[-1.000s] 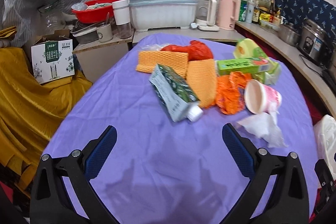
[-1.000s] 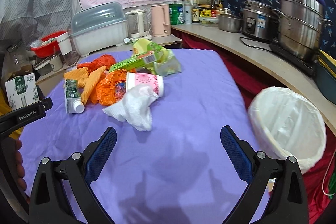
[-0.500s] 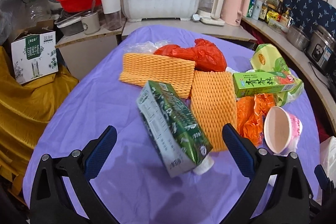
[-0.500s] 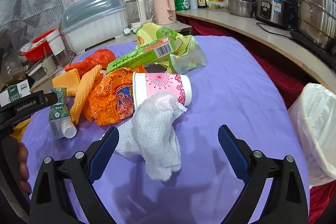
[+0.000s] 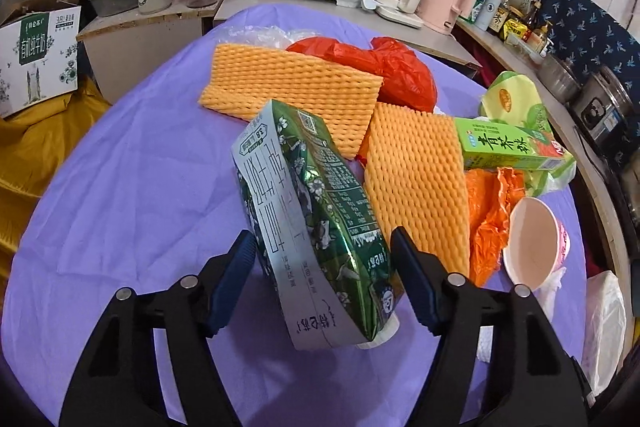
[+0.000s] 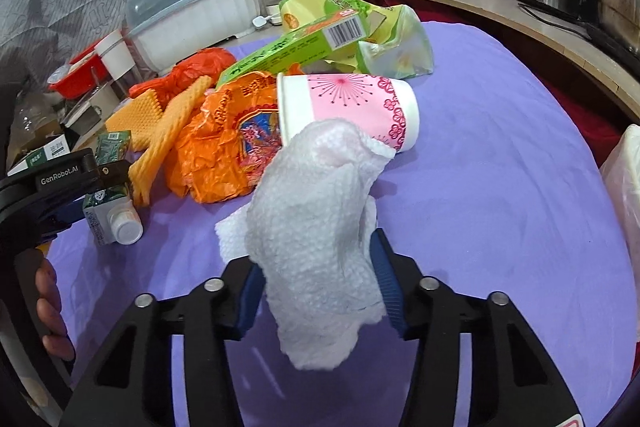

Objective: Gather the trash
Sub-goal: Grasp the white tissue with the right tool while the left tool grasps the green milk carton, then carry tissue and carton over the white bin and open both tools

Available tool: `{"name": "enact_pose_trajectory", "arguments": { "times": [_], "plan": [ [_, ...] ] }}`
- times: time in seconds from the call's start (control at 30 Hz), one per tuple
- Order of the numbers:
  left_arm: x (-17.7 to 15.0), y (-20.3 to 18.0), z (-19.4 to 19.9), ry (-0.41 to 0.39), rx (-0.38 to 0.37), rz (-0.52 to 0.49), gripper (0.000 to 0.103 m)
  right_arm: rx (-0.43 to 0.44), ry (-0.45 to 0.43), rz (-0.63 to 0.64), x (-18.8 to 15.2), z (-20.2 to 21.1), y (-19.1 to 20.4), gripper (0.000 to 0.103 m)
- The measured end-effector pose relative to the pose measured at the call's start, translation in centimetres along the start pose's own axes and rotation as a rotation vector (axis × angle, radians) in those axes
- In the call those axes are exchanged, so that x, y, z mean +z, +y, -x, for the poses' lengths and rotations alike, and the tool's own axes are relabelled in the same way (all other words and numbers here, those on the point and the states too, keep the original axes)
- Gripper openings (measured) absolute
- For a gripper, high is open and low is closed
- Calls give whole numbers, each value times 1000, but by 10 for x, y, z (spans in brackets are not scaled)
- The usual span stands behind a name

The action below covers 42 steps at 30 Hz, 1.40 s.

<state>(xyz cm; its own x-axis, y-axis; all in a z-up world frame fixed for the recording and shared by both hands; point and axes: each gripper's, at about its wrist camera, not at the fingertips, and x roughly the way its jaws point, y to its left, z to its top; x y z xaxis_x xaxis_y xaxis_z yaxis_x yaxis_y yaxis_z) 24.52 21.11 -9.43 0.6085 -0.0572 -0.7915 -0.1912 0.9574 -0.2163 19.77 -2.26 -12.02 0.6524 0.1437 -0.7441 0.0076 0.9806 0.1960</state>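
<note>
I couldn't see the bin whole; the frame's edge cut it. The tissue hid the cup's mouth, and counter labels stayed unreadable.

Two close fisheye views, one from each hand-held gripper, look steeply down across a purple-clothed table, both sharing the green milk carton and pink paper cup.

Between the left gripper's blue pads lies a green-and-silver carton; beyond it, orange ribbed foam sheets on a purple cloth. A white dimpled tissue fills the right gripper, ahead of it a pink cup with red starbursts.
</note>
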Motion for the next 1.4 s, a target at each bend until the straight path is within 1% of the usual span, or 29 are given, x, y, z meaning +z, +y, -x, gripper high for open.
{"name": "enact_pose_trajectory", "arguments": {
  "times": [0.07, 0.1, 0.13, 0.2, 0.27, 0.3, 0.33, 0.37, 0.6, 0.77, 0.93, 1.03, 1.2, 1.4],
  "plan": [
    [-4, 1, 6, -4, -14, -6, 65, 17, 0, -2, -3, 3, 2, 33],
    [-5, 1, 9, -7, -19, -7, 63, 21, -2, -4, -4, 5, 2, 30],
    [-7, 1, 13, -10, -22, -10, 63, 33, -4, -6, -5, 9, 3, 24],
    [-11, 0, 21, -15, -32, -24, 60, 40, -9, -12, -7, 15, 3, 21],
    [-15, -2, 29, -21, -42, -37, 58, 44, -20, -10, -9, 23, 4, 15],
    [-18, -4, 35, -24, -51, -46, 55, 44, -26, -7, -9, 27, 5, 14],
    [-20, -6, 40, -30, -57, -54, 42, 43, -37, -5, -10, 33, 5, 13],
    [-22, -8, 43, -26, -54, -62, 40, 41, -46, -3, -11, 38, 5, 11],
    [-44, -32, 70, -39, -101, -137, 39, 26, -131, -27, -9, 82, -6, 9],
    [-58, -59, 89, -49, -141, -201, 39, -4, -204, -76, -10, 120, -32, 9],
    [-75, -98, 112, -62, -212, -263, 39, -51, -273, -141, -13, 155, -67, 9],
    [-84, -126, 122, -59, -264, -310, 39, -90, -304, -195, -18, 172, -97, 9],
    [-101, -185, 136, -52, -361, -399, 39, -161, -337, -269, -28, 195, -147, 9],
    [-125, -263, 144, -45, -468, -504, 39, -270, -370, -341, -39, 221, -212, 9]
  ]
}}
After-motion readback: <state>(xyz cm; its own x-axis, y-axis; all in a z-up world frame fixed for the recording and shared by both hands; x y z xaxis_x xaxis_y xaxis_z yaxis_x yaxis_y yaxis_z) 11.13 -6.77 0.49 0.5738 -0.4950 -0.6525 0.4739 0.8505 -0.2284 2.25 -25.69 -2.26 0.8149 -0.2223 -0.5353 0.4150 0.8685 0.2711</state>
